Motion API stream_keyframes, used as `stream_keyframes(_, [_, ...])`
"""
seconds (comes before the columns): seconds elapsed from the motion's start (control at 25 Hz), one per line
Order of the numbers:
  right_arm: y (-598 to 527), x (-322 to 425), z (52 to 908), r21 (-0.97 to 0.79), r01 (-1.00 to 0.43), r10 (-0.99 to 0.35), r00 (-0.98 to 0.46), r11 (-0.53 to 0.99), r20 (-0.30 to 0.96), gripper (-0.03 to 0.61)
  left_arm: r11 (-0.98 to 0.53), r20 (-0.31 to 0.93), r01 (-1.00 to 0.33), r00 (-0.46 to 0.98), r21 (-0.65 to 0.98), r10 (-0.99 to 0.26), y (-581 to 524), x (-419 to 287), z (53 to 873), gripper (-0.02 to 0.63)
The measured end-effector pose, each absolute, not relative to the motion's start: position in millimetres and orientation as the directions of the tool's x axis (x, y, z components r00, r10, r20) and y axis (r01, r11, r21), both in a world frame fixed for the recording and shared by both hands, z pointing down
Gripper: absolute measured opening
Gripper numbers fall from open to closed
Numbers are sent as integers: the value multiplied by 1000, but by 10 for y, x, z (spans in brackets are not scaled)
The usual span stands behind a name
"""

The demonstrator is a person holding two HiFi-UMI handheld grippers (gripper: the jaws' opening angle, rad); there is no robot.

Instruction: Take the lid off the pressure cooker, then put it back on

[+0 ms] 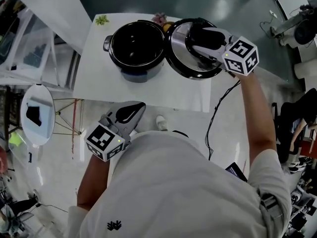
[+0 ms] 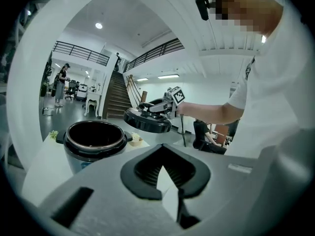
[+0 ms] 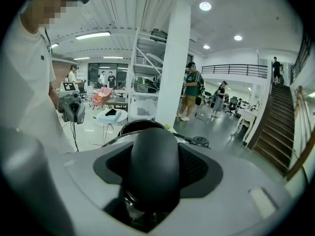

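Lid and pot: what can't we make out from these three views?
Lid underside: head view shows only its top; left gripper view has it small, side-on.
Lid top, right gripper view: hidden behind the handle in the right gripper.
Pot floor: too dark in head view.
Pot front panel: left gripper view, cut off by the left gripper.
Small items behind the pot: head view, too small.

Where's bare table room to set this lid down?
Bare table runs in front of the cooker pot, plus a strip to its left. The back edge is crowded with small items. The right hand-held gripper holds the lid beside the pot.
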State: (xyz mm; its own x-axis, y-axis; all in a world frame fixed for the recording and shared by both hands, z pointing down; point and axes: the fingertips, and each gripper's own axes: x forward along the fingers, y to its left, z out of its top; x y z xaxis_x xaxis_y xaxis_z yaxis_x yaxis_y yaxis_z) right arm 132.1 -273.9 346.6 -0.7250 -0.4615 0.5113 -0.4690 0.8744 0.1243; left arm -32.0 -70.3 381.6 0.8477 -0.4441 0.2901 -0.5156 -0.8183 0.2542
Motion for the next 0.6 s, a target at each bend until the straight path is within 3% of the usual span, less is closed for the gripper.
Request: stream_keyframes(0.6, [-2407,2053,3876,97,-514,-481,-699,852,529,291,-844,290,-476,867,248,-405,-734,239,3819,6])
